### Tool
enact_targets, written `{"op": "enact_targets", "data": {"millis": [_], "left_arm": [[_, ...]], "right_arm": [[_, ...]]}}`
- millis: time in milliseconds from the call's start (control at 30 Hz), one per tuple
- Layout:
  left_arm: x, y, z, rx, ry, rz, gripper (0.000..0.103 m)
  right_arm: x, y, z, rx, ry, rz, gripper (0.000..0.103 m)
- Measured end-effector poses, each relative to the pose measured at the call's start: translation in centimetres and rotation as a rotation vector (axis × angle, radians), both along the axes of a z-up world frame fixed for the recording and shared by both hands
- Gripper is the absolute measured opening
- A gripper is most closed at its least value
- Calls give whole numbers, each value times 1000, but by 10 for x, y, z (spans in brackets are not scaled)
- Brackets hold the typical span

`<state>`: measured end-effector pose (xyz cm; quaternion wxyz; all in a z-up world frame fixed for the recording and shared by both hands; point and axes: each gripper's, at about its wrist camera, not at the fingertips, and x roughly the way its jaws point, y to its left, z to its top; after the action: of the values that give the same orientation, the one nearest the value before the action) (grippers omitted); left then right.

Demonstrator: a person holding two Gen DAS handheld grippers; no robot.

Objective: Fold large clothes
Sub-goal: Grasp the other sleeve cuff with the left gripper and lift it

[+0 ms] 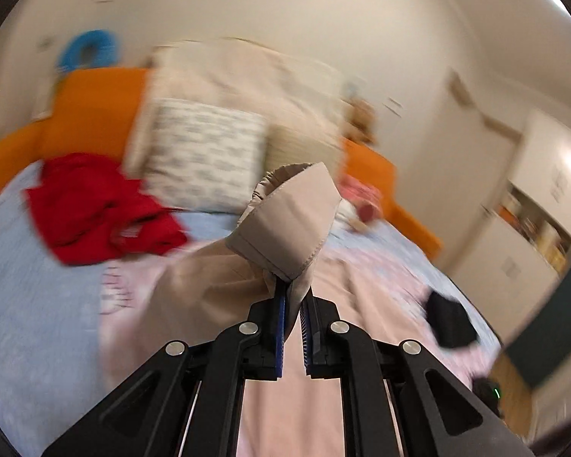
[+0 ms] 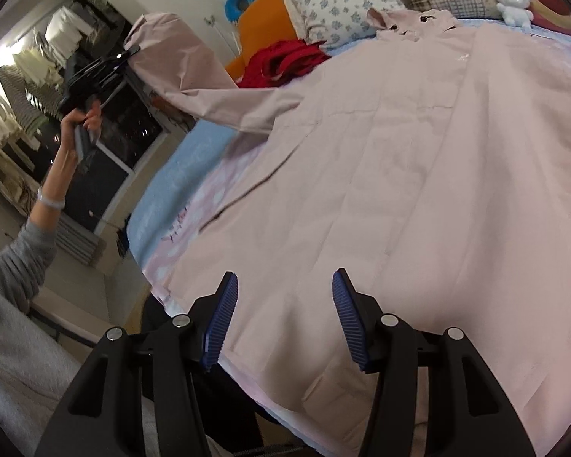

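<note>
A large pale pink jacket (image 2: 399,160) lies spread over the bed. My left gripper (image 1: 292,304) is shut on the jacket's sleeve cuff (image 1: 289,221) and holds it lifted in the air. The right wrist view shows that gripper (image 2: 127,53) raised at the left, with the sleeve (image 2: 194,76) stretched from it down to the jacket body. My right gripper (image 2: 281,304) is open and empty, just above the jacket's near hem. The left wrist view is blurred by motion.
A red garment (image 2: 285,61) lies crumpled near the pillows (image 2: 338,0) at the head of the bed. A white plush toy (image 2: 514,0) sits at the far right. An orange headboard (image 1: 91,114) runs behind. A black object (image 1: 451,323) lies on the bed's right side.
</note>
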<state>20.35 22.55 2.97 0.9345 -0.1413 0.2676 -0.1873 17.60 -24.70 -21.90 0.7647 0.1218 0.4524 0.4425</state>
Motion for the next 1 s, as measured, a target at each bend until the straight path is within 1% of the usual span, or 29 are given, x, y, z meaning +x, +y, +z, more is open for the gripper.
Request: {"op": "enact_targets", "data": {"millis": [33, 67, 133, 200, 267, 300, 333, 400, 467, 500, 567, 600, 700, 767, 800, 867, 933, 967, 1000], "left_arm": [[-4, -25, -2, -7, 10, -66, 12], [-6, -42, -4, -5, 14, -108, 12], [-15, -88, -16, 37, 33, -228, 12], [-18, -132, -34, 62, 76, -349, 12], [-25, -173, -58, 86, 120, -459, 12], [-30, -188, -67, 105, 132, -497, 12], [-37, -207, -82, 128, 149, -551, 12], [-41, -234, -109, 136, 191, -623, 12], [-51, -257, -138, 128, 239, -679, 12], [-54, -261, -147, 130, 250, -691, 12], [-63, -271, -177, 146, 290, -721, 12], [-65, -272, -187, 150, 299, -724, 12], [-74, -274, -224, 197, 319, -729, 12], [-78, -274, -238, 211, 326, -718, 13], [-81, -271, -243, 211, 330, -705, 13], [-85, -261, -252, 170, 350, -665, 14], [-91, -253, -253, 146, 368, -636, 18], [-94, -250, -250, 144, 369, -625, 21], [-101, -244, -248, 143, 366, -618, 27]], "right_arm": [[-2, -2, 2, 10, -2, -8, 52], [-5, -3, 3, 15, -5, -13, 52], [-10, -8, 6, 18, -12, -24, 52], [-13, -16, 8, 26, -6, -42, 52], [-15, -23, 10, 36, -4, -62, 52], [-15, -27, 11, 41, -6, -69, 52], [-16, -32, 11, 41, -9, -81, 52], [-18, -37, 13, 37, -17, -97, 52], [-18, -45, 16, 36, -24, -116, 52], [-18, -49, 18, 35, -24, -124, 52], [-18, -60, 24, 31, -42, -141, 52], [-18, -65, 27, 27, -49, -142, 53], [-14, -75, 35, 4, -84, -139, 59], [-8, -72, 38, -4, -95, -112, 59], [-6, -68, 39, -8, -101, -91, 59], [-1, -57, 38, -32, -118, -54, 59], [6, -40, 35, -70, -133, -10, 59], [7, -35, 32, -75, -132, 11, 60], [9, -30, 30, -75, -127, 27, 60]]}}
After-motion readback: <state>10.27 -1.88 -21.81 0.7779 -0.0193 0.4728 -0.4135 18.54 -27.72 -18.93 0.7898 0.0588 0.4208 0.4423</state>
